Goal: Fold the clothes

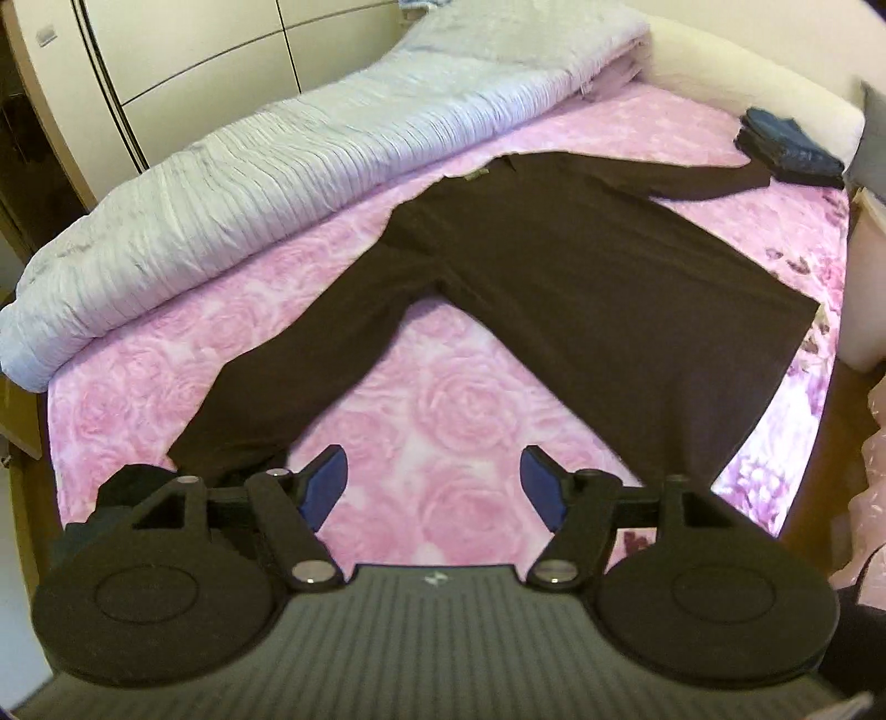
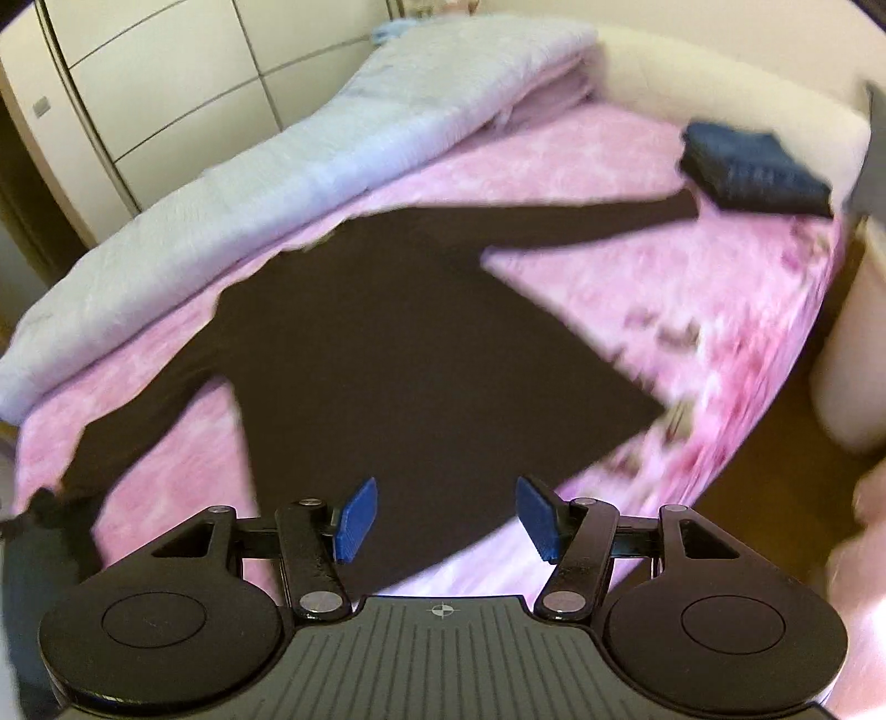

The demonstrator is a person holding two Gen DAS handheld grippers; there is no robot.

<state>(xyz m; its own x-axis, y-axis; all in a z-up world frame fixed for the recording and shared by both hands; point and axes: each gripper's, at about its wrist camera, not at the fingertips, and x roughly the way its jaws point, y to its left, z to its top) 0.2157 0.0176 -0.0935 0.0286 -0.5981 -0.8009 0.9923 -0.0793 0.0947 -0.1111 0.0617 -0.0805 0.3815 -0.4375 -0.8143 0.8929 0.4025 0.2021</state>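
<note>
A dark brown long-sleeved shirt (image 1: 554, 266) lies spread flat on the pink rose-patterned bed (image 1: 459, 410), both sleeves stretched out. My left gripper (image 1: 434, 484) is open and empty, hovering above the pink sheet between the near sleeve and the shirt's body. In the right wrist view the same shirt (image 2: 415, 354) lies flat. My right gripper (image 2: 446, 518) is open and empty, above the shirt's bottom hem. The right wrist view is blurred.
A rolled pale blue-white quilt (image 1: 266, 183) runs along the bed's far left side. A stack of folded dark blue clothes (image 1: 786, 147) sits at the far right near the headboard, also in the right wrist view (image 2: 753, 166). A wardrobe (image 1: 183, 50) stands behind.
</note>
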